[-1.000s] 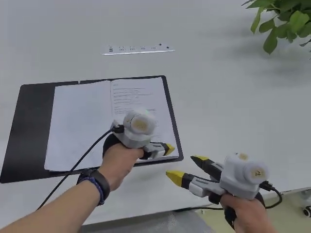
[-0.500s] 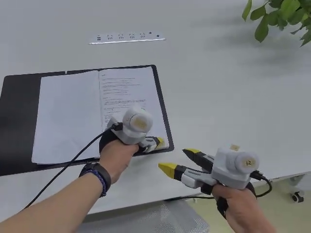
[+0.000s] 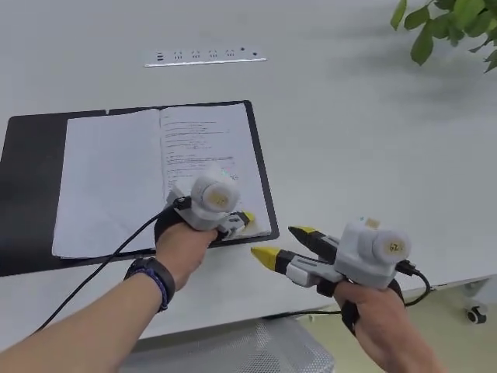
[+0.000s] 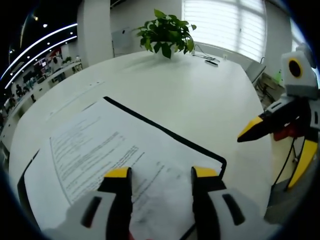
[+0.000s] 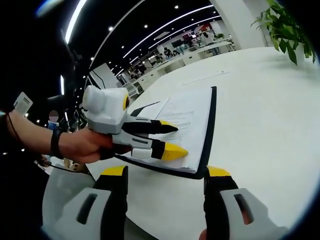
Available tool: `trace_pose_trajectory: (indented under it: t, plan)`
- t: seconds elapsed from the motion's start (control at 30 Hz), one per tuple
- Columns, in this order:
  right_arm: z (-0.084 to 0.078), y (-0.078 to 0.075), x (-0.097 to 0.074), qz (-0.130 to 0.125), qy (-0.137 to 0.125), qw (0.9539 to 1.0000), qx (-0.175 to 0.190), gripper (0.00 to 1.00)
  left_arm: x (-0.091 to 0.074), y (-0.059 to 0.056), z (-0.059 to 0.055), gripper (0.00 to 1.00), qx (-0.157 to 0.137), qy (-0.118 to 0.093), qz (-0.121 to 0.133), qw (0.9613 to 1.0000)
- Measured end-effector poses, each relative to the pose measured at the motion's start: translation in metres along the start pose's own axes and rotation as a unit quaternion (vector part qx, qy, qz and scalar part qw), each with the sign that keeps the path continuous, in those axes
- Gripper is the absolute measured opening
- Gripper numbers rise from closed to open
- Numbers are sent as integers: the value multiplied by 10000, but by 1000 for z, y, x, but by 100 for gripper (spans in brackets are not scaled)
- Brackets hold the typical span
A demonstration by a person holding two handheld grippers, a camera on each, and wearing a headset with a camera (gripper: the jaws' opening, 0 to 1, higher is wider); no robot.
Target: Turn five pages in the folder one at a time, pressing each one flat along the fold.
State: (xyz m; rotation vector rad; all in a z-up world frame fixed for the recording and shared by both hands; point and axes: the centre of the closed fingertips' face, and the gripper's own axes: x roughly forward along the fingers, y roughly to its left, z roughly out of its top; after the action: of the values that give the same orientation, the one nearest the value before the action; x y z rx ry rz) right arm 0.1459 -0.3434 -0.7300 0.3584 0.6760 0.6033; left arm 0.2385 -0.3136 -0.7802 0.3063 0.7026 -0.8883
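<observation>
A black folder (image 3: 31, 148) lies open on the white table, with a blank white sheet (image 3: 109, 179) on its left side. The right side shows a printed page (image 3: 206, 140), seen close in the left gripper view (image 4: 100, 150) and across the table in the right gripper view (image 5: 190, 117). My left gripper (image 3: 241, 223) hovers open over the printed page's near right corner, both yellow tips above the paper (image 4: 161, 174). My right gripper (image 3: 283, 242) is open too, just off the folder's corner above bare table (image 5: 166, 171). Nothing sits between either pair of jaws.
A socket strip (image 3: 203, 56) is set into the table beyond the folder. A potted plant (image 3: 450, 23) stands at the far right. The table's front edge (image 3: 233, 322) runs close under my hands, and a black cable (image 3: 101, 268) trails from the left gripper.
The head camera has shifted. My right gripper has edged a little closer to the folder's near right corner. My left gripper stays over that same corner.
</observation>
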Motion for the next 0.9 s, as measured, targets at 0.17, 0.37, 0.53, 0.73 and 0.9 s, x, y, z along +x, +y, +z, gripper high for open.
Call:
trace_pose_trajectory:
  t: [0.17, 0.37, 0.53, 0.73, 0.9]
  plan:
    - [1, -1, 1, 9, -6, 10000, 8, 59, 0, 7, 0, 41, -86, -34, 55, 9999]
    - [4, -4, 3, 8, -32, 10000, 42, 59, -1, 10, 1, 37, -205, -85, 32, 9997]
    - [21, -9, 11, 48, -177, 9998, 70, 58, -2, 11, 3, 38, -516, -198, -71, 9984]
    - [43, -14, 34, 226, -313, 9992, 117, 56, -3, 10, 4, 39, -550, -217, -127, 9982]
    - [55, -16, 50, 423, -344, 9984, 181, 54, -3, 10, 4, 38, -545, -242, -149, 9981]
